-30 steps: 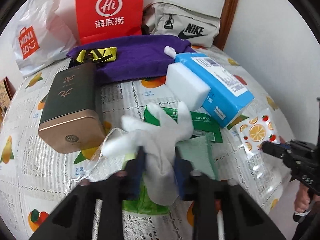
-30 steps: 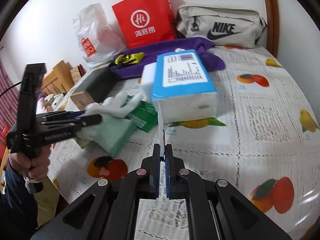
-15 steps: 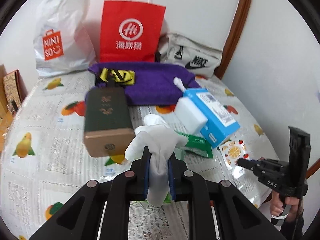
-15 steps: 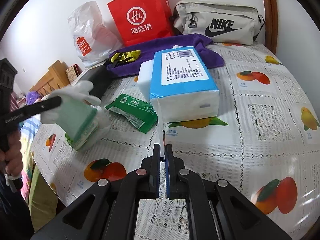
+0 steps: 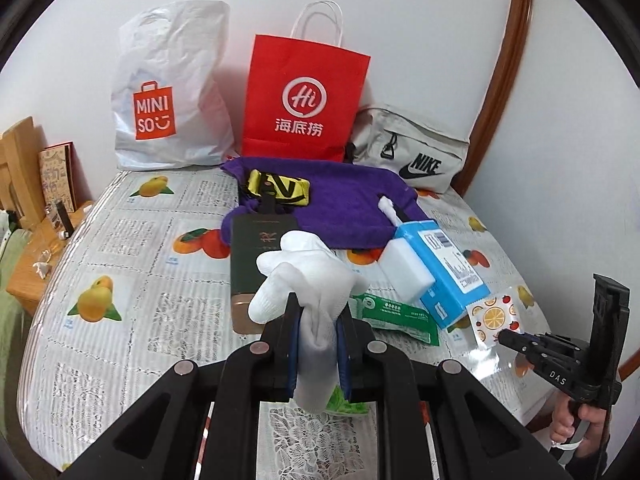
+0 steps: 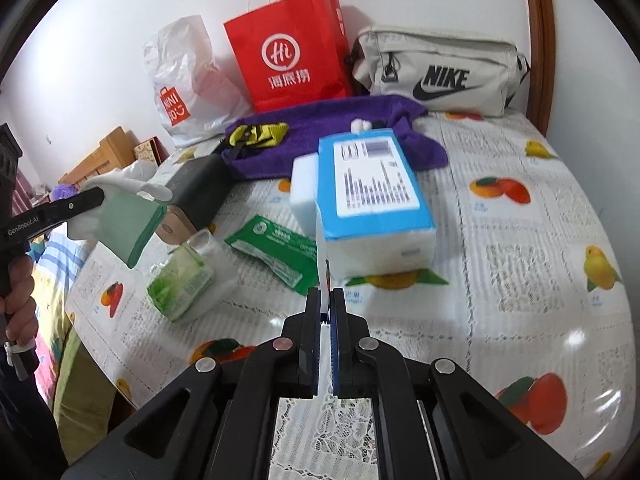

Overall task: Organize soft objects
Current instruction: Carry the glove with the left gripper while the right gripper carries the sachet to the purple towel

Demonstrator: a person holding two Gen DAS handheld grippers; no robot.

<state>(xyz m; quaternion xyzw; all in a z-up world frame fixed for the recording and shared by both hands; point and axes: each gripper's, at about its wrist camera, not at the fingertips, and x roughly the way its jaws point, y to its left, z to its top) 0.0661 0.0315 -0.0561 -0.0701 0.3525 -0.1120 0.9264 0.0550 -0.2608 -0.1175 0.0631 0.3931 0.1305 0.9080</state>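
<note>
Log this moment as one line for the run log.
left gripper: shut on white and green fabric glove, lifted off table | right gripper: shut on fruit-print packet | blue tissue pack: on table

Each fisheye looks forward along its own gripper's fingers, raised above the table's near edge and facing the wall. Both share the red Haidilao bag (image 5: 304, 98) (image 6: 290, 64) and blue tissue pack (image 5: 442, 270) (image 6: 372, 196) ahead.

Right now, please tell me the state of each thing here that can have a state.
Left hand-held gripper: shut on white glove.
White glove: lifted off the table, pinched.
Right hand-held gripper: shut on fruit-print sachet.
Fruit-print sachet: held by its edge.
Red paper bag: standing upright.
Blue tissue pack: lying flat, sealed.
Green packet: lying flat.
</note>
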